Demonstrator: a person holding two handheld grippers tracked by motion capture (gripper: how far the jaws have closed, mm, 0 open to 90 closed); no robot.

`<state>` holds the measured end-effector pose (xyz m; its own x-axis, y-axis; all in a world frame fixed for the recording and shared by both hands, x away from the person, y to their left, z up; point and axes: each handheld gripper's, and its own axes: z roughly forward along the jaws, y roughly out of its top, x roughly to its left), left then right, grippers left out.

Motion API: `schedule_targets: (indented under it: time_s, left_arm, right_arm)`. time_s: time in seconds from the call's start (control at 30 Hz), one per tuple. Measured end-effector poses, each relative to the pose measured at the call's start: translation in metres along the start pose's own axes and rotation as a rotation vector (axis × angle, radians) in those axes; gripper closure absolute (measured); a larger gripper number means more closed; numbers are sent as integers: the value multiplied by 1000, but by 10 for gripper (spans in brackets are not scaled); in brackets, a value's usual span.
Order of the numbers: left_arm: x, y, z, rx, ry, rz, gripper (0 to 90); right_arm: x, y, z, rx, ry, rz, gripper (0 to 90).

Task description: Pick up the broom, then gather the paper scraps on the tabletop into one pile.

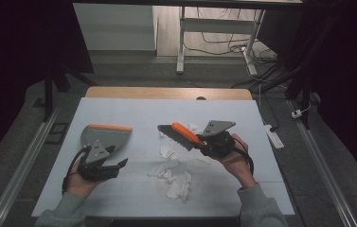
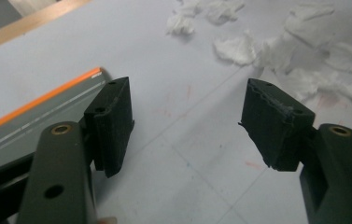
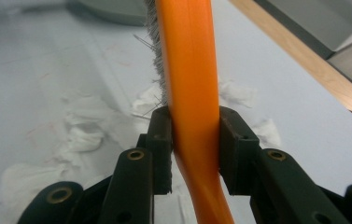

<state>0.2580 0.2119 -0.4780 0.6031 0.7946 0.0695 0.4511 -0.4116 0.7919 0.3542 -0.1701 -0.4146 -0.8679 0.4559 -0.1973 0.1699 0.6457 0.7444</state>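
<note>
The left hand-held gripper (image 1: 119, 165) hovers low over the white tabletop (image 1: 133, 111) with its jaws apart and nothing between them. The grey dustpan (image 1: 106, 135) with an orange edge lies flat just beside it. The right hand-held gripper (image 1: 203, 143) is clamped on the orange handle of the brush (image 1: 182, 135), whose bristles hang above torn tissue scraps (image 1: 176, 177) scattered across the middle of the tabletop.
</note>
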Motion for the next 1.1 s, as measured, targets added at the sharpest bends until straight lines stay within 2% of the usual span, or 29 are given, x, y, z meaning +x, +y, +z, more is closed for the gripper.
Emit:
schedule_targets:
  time_s: [0.23, 0.53, 0.87, 1.0, 1.1]
  left_arm:
    - [8, -19, -2, 36, 19, -57, 332]
    - [12, -26, 5, 72, 29, -66, 305]
    - [12, -25, 5, 67, 35, -78, 280]
    - [13, -24, 2, 51, 31, -94, 275]
    - [14, -24, 1, 46, 27, -91, 275]
  right_arm:
    - [-11, -10, -5, 2, -48, 62, 684]
    - [-27, -21, -11, -4, -124, 143, 683]
    - [-34, -26, -14, -15, -137, 147, 684]
    - [-37, -27, -15, -3, -145, 152, 683]
    - [-43, -28, -15, 9, -156, 167, 683]
